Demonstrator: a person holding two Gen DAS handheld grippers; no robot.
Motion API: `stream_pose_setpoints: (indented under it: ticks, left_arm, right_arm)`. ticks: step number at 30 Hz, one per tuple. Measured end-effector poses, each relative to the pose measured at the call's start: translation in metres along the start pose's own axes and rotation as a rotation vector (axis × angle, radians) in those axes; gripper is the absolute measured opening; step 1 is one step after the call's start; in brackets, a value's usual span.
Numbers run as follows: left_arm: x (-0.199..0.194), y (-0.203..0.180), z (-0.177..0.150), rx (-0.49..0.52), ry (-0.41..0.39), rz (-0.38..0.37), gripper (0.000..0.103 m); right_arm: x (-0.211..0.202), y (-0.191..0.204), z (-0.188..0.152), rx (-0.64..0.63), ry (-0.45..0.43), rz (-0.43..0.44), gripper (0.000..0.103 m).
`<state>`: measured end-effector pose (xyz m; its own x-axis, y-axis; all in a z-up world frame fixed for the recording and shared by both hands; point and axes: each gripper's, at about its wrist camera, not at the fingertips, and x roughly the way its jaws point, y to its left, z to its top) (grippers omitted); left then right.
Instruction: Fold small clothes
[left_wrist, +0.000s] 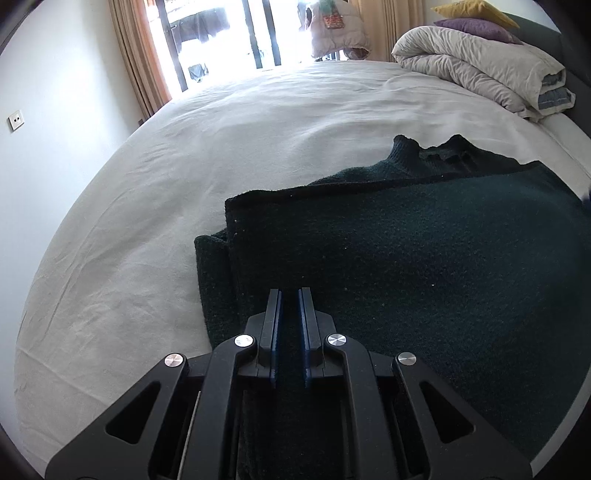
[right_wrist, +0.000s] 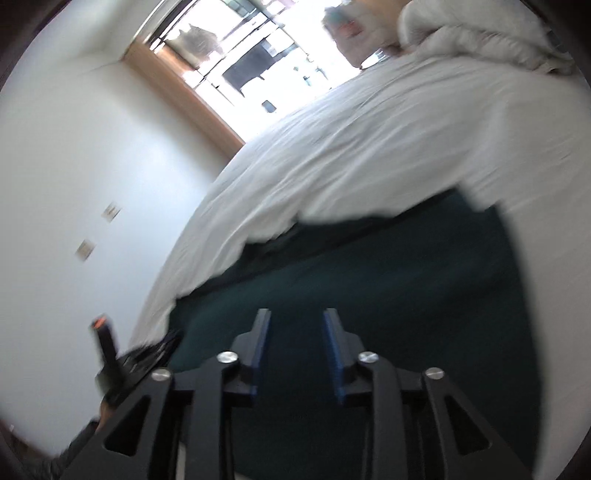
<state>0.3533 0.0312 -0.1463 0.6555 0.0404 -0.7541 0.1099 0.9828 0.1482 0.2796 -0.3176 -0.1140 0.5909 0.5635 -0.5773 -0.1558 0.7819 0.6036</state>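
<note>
Dark green knit sweater (left_wrist: 424, 258): lies on the white bed sheet (left_wrist: 221, 147), near right part of the bed, partly folded, one layer turned over another at its left edge; collar at the far side. Its right and near portions are cut off by the frame edge.

Left tool (left_wrist: 290, 295): fingers drawn to a narrow gap, over the sweater's near left portion; whether cloth sits between the pads cannot be told, dark on dark.

Right tool (right_wrist: 296, 317): fingers set wide apart, nothing between them, above the sweater (right_wrist: 369, 295). This view is tilted and motion-blurred; cloth edges are smeared.

Surroundings: rolled pale duvet (left_wrist: 480, 70) at far right with purple cushion (left_wrist: 476, 27) and yellow cushion (left_wrist: 472, 9) on top; curtain (left_wrist: 136, 55) beside a bright window (left_wrist: 221, 33), overexposed; wall socket (left_wrist: 16, 120) at left.
</note>
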Motion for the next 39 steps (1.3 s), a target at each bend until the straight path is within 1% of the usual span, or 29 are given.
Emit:
stream_pose_setpoints:
  ticks: [1, 2, 3, 5, 6, 8, 10, 12, 13, 14, 15, 16, 17, 19, 21, 22, 23, 24, 25, 26, 27, 28, 30, 31, 32, 33, 35, 37, 39]
  left_arm:
    - [0.000, 0.000, 0.000, -0.002, 0.000, -0.002, 0.009]
    - [0.001, 0.000, 0.000, -0.002, -0.001, -0.002, 0.009]
    - [0.001, 0.000, -0.001, -0.003, -0.002, -0.002, 0.009]
    - [0.001, 0.002, -0.002, -0.005, -0.004, -0.005, 0.009]
    - [0.000, 0.003, -0.002, -0.008, -0.004, -0.009, 0.009]
    - [0.000, 0.005, -0.002, -0.015, -0.005, -0.016, 0.009]
    - [0.000, 0.006, -0.003, -0.020, -0.008, -0.021, 0.009]
    - [-0.001, 0.008, -0.004, -0.024, -0.010, -0.029, 0.009]
    - [-0.001, 0.009, -0.004, -0.027, -0.011, -0.032, 0.009]
    - [-0.001, 0.010, -0.004, -0.030, -0.012, -0.036, 0.009]
    - [-0.001, 0.010, -0.005, -0.033, -0.014, -0.038, 0.009]
    - [-0.001, 0.011, -0.005, -0.036, -0.015, -0.041, 0.009]
    - [-0.001, 0.012, -0.005, -0.040, -0.017, -0.045, 0.009]
    - [-0.003, 0.016, -0.005, -0.061, -0.021, -0.064, 0.009]
    - [-0.009, 0.028, -0.007, -0.123, -0.027, -0.114, 0.009]
    - [-0.013, 0.037, -0.010, -0.169, -0.025, -0.140, 0.009]
    - [-0.019, 0.045, -0.013, -0.212, -0.025, -0.155, 0.009]
    - [-0.027, 0.053, -0.018, -0.254, -0.033, -0.176, 0.009]
    - [-0.038, 0.063, -0.026, -0.300, -0.041, -0.162, 0.010]
    - [-0.046, 0.069, -0.033, -0.334, -0.042, -0.142, 0.013]
    - [-0.054, 0.077, -0.041, -0.374, -0.044, -0.143, 0.016]
    - [-0.061, 0.085, -0.052, -0.428, -0.047, -0.161, 0.024]
    - [-0.079, 0.103, -0.080, -0.564, -0.060, -0.191, 0.052]
    - [-0.089, 0.109, -0.094, -0.621, -0.074, -0.192, 0.075]
    - [-0.096, 0.112, -0.104, -0.657, -0.087, -0.196, 0.080]
    - [-0.104, 0.112, -0.114, -0.693, -0.097, -0.217, 0.080]
    - [-0.108, 0.108, -0.128, -0.724, -0.071, -0.292, 0.080]
    - [-0.103, 0.103, -0.132, -0.730, -0.039, -0.351, 0.080]
    - [-0.097, 0.102, -0.127, -0.746, -0.035, -0.395, 0.080]
  right_arm:
    - [0.008, 0.001, -0.009, -0.012, 0.031, -0.005, 0.039]
    - [0.013, -0.002, -0.015, -0.015, 0.049, -0.030, 0.040]
    - [0.014, -0.011, -0.022, 0.005, 0.039, -0.037, 0.038]
    - [0.001, -0.029, -0.025, 0.072, -0.009, -0.009, 0.020]
    - [-0.007, -0.040, -0.025, 0.121, -0.039, -0.009, 0.018]
    - [-0.022, -0.061, -0.026, 0.198, -0.121, -0.078, 0.020]
    - [-0.043, -0.077, -0.029, 0.265, -0.181, -0.087, 0.020]
    - [-0.062, -0.080, -0.035, 0.297, -0.235, -0.121, 0.020]
    - [-0.067, -0.074, -0.038, 0.287, -0.252, -0.137, 0.024]
    - [-0.070, -0.068, -0.040, 0.279, -0.264, -0.123, 0.031]
    - [-0.073, -0.060, -0.045, 0.273, -0.277, -0.067, 0.033]
    - [-0.072, -0.051, -0.048, 0.267, -0.281, -0.013, 0.039]
    - [-0.068, -0.040, -0.052, 0.254, -0.278, 0.053, 0.048]
    - [-0.055, -0.028, -0.057, 0.240, -0.262, 0.133, 0.060]
    - [-0.037, -0.024, -0.063, 0.237, -0.231, 0.164, 0.061]
    - [-0.029, -0.026, -0.067, 0.241, -0.214, 0.152, 0.061]
    - [-0.027, -0.028, -0.068, 0.220, -0.218, 0.126, 0.056]
    - [-0.027, -0.027, -0.070, 0.190, -0.234, 0.118, 0.055]
    - [-0.028, -0.028, -0.071, 0.191, -0.240, 0.132, 0.055]
    - [-0.030, -0.030, -0.071, 0.203, -0.244, 0.147, 0.055]
    - [-0.030, -0.031, -0.072, 0.209, -0.250, 0.160, 0.055]
    - [-0.027, -0.030, -0.070, 0.209, -0.254, 0.165, 0.055]
    - [-0.027, -0.031, -0.072, 0.206, -0.264, 0.180, 0.055]
    - [-0.024, -0.030, -0.074, 0.209, -0.269, 0.191, 0.055]
    - [-0.024, -0.032, -0.074, 0.215, -0.275, 0.202, 0.055]
    - [-0.023, -0.035, -0.077, 0.221, -0.282, 0.214, 0.055]
    - [-0.023, -0.035, -0.078, 0.226, -0.287, 0.225, 0.055]
    - [-0.020, -0.035, -0.080, 0.225, -0.287, 0.225, 0.055]
    - [-0.020, -0.035, -0.079, 0.227, -0.287, 0.226, 0.055]
